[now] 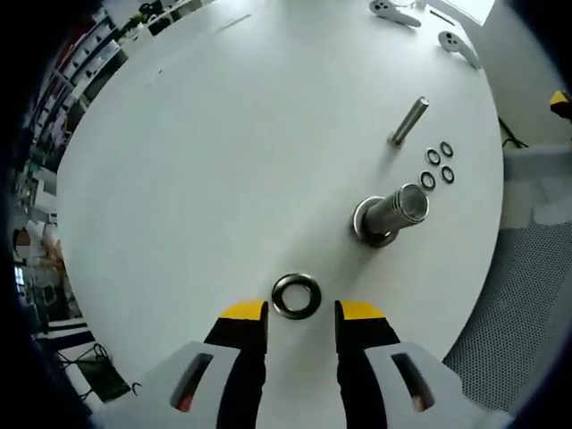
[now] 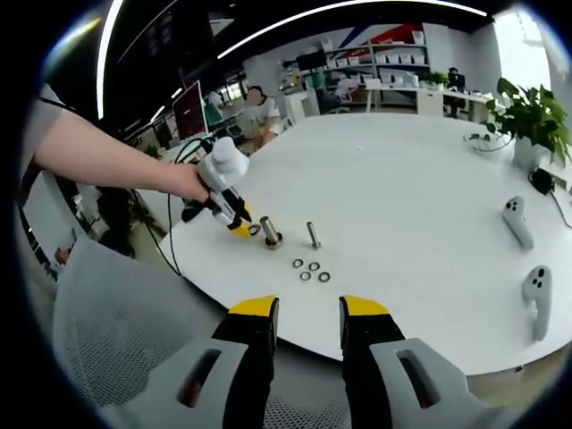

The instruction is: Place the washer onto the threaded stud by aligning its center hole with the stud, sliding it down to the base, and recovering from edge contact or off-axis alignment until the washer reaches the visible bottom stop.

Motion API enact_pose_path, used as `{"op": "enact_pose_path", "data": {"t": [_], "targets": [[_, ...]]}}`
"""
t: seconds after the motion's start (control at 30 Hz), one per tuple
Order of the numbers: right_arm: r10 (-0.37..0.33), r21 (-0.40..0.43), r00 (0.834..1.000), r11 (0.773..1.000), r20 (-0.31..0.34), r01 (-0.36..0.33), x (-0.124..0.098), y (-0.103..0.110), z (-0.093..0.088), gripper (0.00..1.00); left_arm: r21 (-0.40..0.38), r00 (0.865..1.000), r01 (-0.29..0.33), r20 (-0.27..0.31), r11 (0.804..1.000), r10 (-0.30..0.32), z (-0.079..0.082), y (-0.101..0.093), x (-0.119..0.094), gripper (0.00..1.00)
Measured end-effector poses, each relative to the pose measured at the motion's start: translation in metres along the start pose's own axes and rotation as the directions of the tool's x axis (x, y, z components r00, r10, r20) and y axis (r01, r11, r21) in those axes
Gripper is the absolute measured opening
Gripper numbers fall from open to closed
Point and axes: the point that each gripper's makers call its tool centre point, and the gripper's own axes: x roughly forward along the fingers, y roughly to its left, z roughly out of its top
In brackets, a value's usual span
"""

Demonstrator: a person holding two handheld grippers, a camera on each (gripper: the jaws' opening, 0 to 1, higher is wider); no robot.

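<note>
We find no text, label, brand, number or sign that we can read in either view. In the right gripper view the shelves (image 2: 393, 58) at the far wall carry white boxes, and a monitor (image 2: 189, 109) stands behind the desk (image 2: 420, 188); any print on them is perhaps there, but too small and blurred to make out.

My left gripper (image 1: 301, 313) points toward twelve o'clock in the left gripper view, its yellow-tipped jaws parted. In the right gripper view, my bare left forearm (image 2: 107, 159) reaches in from nine o'clock, my hand (image 2: 192, 183) gripping the white handle. My right gripper (image 2: 308, 310) hangs with jaws apart, grasping nothing.
</note>
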Motion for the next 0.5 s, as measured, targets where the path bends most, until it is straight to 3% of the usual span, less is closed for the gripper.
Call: {"op": "enact_pose_path", "data": {"t": [0.3,0.5], "targets": [[-0.002,0.004,1.0,1.0,0.002,0.002,-0.0002,-0.0006,0.0,0.29,-0.005,1.0,-0.001,-0.017,1.0,0.001,-0.0013,0.0028,0.0068,0.28],[-0.004,0.006,1.0,1.0,0.005,0.004,-0.0003,-0.0012,0.0005,0.29,-0.012,0.999,0.032,-0.025,0.999,-0.033,0.0036,-0.0007,0.0091,0.21]]}}
